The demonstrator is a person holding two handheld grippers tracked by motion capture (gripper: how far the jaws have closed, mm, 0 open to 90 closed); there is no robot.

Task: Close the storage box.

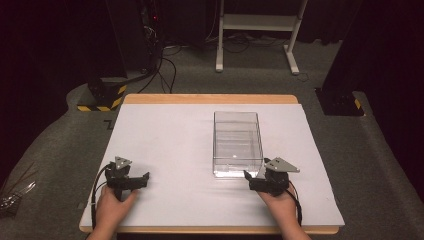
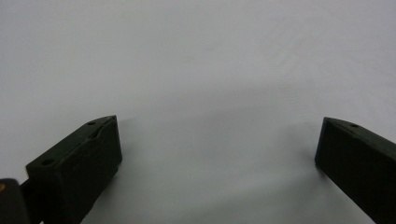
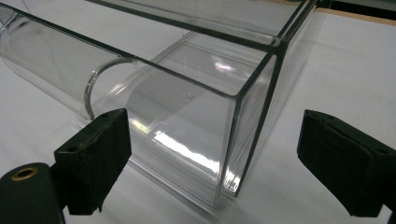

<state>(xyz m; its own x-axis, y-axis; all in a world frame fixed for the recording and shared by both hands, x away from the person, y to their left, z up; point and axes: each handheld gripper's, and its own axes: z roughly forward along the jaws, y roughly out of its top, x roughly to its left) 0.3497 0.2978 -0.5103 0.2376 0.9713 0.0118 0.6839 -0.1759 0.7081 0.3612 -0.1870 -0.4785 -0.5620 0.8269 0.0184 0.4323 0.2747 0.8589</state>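
Clear box [image 1: 238, 142], nothing inside

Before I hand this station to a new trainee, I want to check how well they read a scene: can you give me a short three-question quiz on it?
1. True or false: the right gripper is clamped on the clear box.
2. Which stands nearest the right gripper? A) the box's far end B) a near corner of the box C) the white table cover's left edge
3. Fill in: the left gripper has its jaws ____ over bare white cover.

Key:
1. False: in the right gripper view the jaws stand wide, with a box corner ahead of them.
2. B
3. open
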